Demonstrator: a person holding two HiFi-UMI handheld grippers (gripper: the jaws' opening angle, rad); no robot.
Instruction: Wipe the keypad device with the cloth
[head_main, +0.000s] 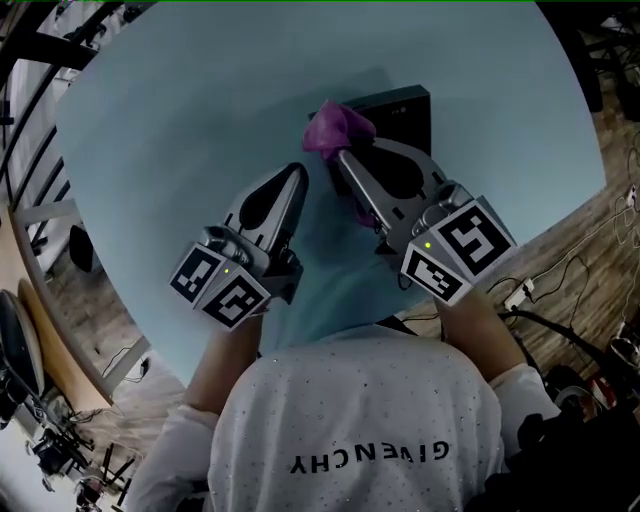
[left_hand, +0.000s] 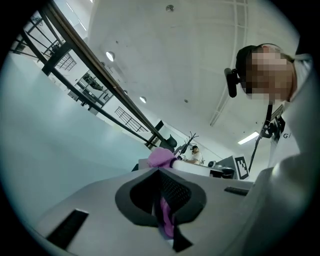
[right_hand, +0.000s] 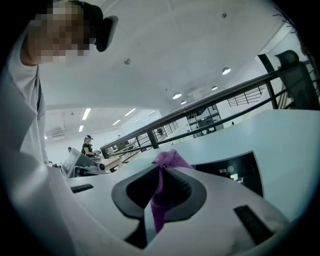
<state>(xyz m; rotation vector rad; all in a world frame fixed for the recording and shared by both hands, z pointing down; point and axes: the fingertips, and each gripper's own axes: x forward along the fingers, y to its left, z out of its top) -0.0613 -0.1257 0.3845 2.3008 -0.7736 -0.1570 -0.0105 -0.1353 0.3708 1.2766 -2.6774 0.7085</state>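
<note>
Head view is mostly filled by a pale-blue round table (head_main: 150, 150), with wooden floor (head_main: 600, 170) showing past its right edge. At the bottom is the person's white shirt (head_main: 370, 420) with dark lettering. Both forearms reach forward from it over the near part of the table.

The right gripper (head_main: 345, 155) stretches from its marker cube (head_main: 458, 248) up and to the left. Its grey body lies across the near left part of the flat black keypad device (head_main: 405, 105), which sits on the far side of the table, right of centre. The left gripper (head_main: 298, 175) lies just beside it on the left and points the same way. Its tip is close to the device's left edge but over bare table.

The crumpled purple cloth (head_main: 338, 128) bunches at the right gripper's tip, over the device's near left corner.

In the right gripper view, the right gripper (right_hand: 162, 167) has its jaws pressed together on the purple cloth (right_hand: 167, 159). A tuft stands above the tips and a strip runs down the seam toward the camera. The black keypad device (right_hand: 235, 170) lies just to the right of the jaws.

In the left gripper view, the left gripper (left_hand: 159, 170) also has its jaws closed, with a thin purple strip caught in the seam. The cloth's tuft (left_hand: 160, 157) shows right at the tips. The head view does not show whether the cloth spans the gap between the two tips.
</note>
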